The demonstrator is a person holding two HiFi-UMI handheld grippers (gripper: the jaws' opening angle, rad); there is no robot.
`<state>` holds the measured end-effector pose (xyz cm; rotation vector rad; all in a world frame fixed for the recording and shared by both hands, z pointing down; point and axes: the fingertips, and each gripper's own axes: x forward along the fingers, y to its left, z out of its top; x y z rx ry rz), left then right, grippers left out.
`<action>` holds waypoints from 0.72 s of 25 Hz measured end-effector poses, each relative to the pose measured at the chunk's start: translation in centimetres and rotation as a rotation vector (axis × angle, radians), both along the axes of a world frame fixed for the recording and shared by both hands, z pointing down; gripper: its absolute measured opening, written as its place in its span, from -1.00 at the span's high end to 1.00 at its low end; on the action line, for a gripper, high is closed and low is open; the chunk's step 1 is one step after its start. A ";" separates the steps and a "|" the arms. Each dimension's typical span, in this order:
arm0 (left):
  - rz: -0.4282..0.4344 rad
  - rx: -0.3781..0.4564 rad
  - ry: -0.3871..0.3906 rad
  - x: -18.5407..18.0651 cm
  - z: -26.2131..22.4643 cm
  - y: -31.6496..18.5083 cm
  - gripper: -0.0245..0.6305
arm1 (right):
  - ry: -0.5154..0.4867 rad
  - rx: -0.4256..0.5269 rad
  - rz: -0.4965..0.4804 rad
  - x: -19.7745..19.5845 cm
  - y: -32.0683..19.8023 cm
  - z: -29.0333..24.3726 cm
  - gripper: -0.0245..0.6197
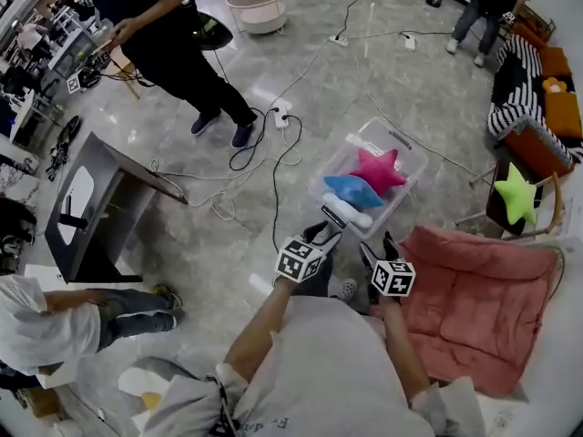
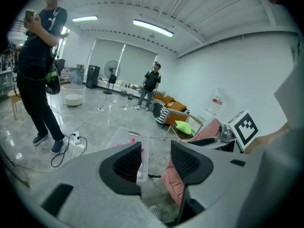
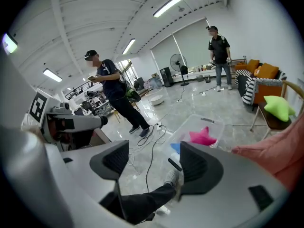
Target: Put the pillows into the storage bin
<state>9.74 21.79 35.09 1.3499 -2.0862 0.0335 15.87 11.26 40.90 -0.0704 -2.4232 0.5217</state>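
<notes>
While the clear storage bin (image 1: 412, 156) already holds a pink star pillow (image 1: 378, 169) and a blue pillow (image 1: 352, 190), the job looks only partly done. A white roll (image 1: 352, 215) lies at the bin's near end beside the blue one; I cannot tell whether it is a third pillow. One green star pillow (image 1: 516, 194) is outside the bin, to its right, on a dark chair (image 1: 497, 215), and I judge it to be the next thing to fetch. A large salmon-pink cushion (image 1: 474, 299) is spread out nearer the person than the bin and to its right; whether it belongs to the task is unclear.

By count there is one bin, two pillows certainly in it, and one star pillow plainly left outside.

Both tools hover on the near side of the bin, apart from it. The left gripper (image 2: 156, 151) has its jaws spread with only floor and the bin's edge seen between them. The right gripper (image 3: 154, 151) is likewise spread and carries nothing.
</notes>
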 end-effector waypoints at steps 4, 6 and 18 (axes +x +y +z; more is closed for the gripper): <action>-0.011 0.019 -0.004 0.6 -0.1 0.2 0.33 | 0.001 0.003 -0.019 0.5 0.5 0.5 -0.10; -0.018 0.028 -0.002 0.6 -0.2 0.2 0.33 | -0.004 -0.002 -0.040 0.5 0.7 0.5 -0.04; -0.076 0.060 -0.010 0.6 -0.8 -0.4 0.70 | 0.008 0.040 -0.073 1.3 0.3 0.6 0.27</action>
